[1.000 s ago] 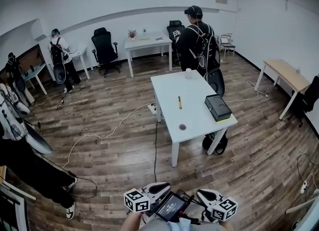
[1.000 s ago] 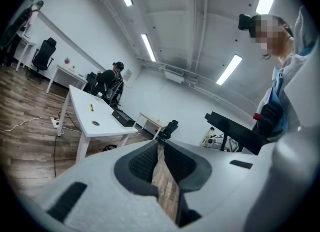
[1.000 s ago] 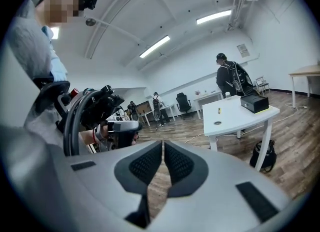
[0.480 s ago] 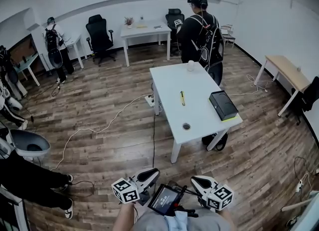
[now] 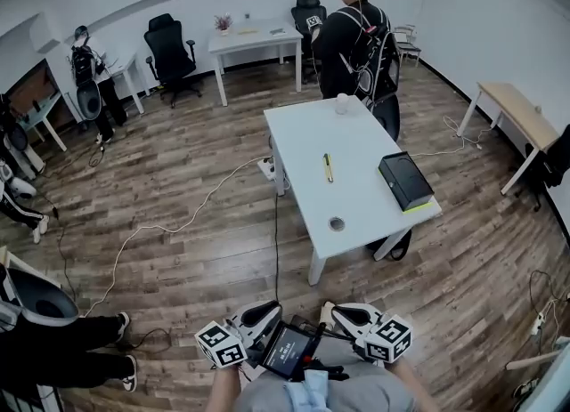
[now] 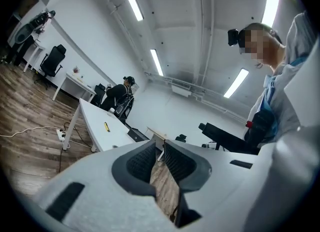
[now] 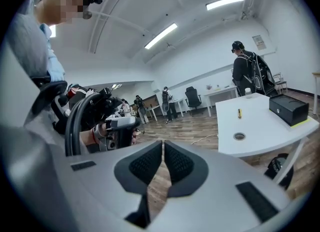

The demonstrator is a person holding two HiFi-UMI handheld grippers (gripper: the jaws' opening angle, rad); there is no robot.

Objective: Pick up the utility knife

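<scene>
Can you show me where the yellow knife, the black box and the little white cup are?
utility knife [image 5: 328, 167]: head view, middle of its yellow body, on the white table.
black box [image 5: 405, 179]: head view, centre of its top face.
white cup [image 5: 341, 104]: head view, its side, at the table's far end.

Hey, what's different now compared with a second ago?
The person carrying the claws has stepped toward the white table, which looks slightly larger in the head view. Nothing was taken or released: the left claw and right claw stay shut and empty, near the body. The utility knife, black box and bystander are as before.
</scene>
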